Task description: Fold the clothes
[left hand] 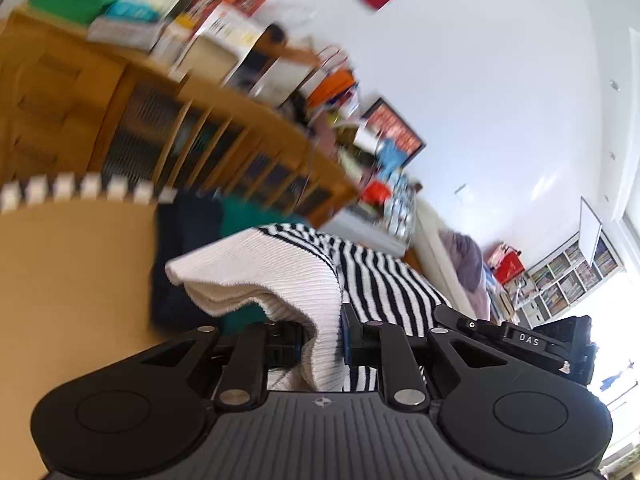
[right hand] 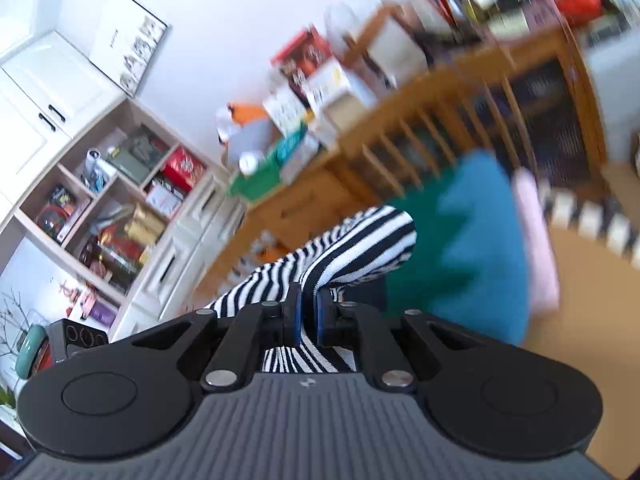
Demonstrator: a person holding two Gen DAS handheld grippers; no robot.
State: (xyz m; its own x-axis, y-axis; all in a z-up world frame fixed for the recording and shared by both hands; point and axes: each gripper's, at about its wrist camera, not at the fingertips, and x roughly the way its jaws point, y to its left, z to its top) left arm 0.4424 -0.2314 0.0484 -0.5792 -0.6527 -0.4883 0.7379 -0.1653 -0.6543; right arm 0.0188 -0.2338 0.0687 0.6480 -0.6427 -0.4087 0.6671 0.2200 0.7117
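Two tongs are clamped on one garment, a black-and-white striped knit top [left hand: 372,276] with a plain white ribbed band [left hand: 276,276]. It is held up in the air between the two tongs, above a tan counter [left hand: 80,264], and hangs off both grips. In the left wrist view, the left tongs [left hand: 324,340] are narrowed onto the white ribbed part, which is bunched thickly between the pads and droops over to one side. In the right wrist view, the right tongs [right hand: 307,316] are nearly closed on a thin pinch of striped cloth, with a rolled fold [right hand: 360,248] standing up beyond the tips.

The top is judged to be light, soft and limp, with some stretch in the rib. No shape will be kept by it unless it is spread flat, and it is likely to sag wherever it is left unsupported. Hold is best taken at the edges or corners, through few layers, so that the cloth can be drawn taut.

Further out, teal fabric [right hand: 472,248] and pale pink fabric [right hand: 536,240] are seen lying on the counter. Behind it stands a cluttered wooden cabinet [left hand: 132,92], heavily blurred.
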